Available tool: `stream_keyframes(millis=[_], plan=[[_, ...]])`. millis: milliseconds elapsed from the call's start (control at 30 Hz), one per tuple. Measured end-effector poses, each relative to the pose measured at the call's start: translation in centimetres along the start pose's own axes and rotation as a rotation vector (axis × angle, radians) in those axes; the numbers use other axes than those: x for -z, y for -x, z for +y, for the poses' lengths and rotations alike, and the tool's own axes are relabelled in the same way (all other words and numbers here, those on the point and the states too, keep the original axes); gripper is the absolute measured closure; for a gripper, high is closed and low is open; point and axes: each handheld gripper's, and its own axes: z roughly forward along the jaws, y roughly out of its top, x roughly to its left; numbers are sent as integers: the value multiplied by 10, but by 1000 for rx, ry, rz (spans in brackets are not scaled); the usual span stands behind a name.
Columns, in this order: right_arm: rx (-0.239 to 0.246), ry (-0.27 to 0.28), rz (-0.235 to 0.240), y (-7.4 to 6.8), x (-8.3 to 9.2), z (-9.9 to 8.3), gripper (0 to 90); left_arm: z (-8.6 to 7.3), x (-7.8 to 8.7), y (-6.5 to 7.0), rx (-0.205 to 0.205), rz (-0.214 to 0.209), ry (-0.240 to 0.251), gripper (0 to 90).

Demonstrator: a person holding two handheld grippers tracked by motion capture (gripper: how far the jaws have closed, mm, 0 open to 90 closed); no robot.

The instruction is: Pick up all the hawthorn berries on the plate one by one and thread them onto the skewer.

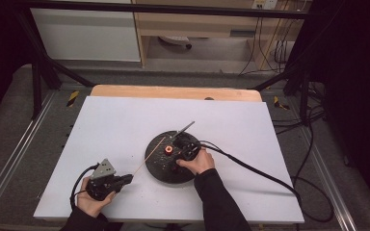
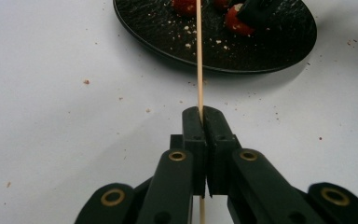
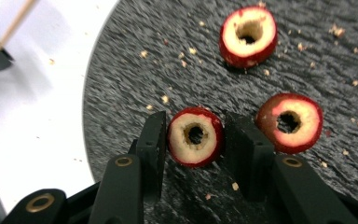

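On white table [image 1: 125,125], left gripper [image 2: 201,114] pressed together, pinching thin wooden skewer [image 2: 198,56]; skewer tip reaches over rim of black plate [image 2: 279,51]. Right gripper [image 3: 195,135] over plate, jaws clamped on sides of one cored red fruit piece [image 3: 196,136], hole facing camera. Two more cored pieces [image 3: 248,35] lie near on plate among crumbs [image 3: 165,99].
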Motion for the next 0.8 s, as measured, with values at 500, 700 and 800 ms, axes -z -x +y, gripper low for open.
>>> stream_keyframes(millis=[500, 700, 800], plan=[[-4, 171, -23, -3, 32, -4, 608, 0, 1, 2, 6, 6, 20, 879], [-9, 239, -22, 0, 38, -10, 608, 0, 0, 3, 5, 5, 17, 879], [-17, 286, -27, 2, 40, -15, 608, 0, 0, 4, 9, 4, 20, 879]])
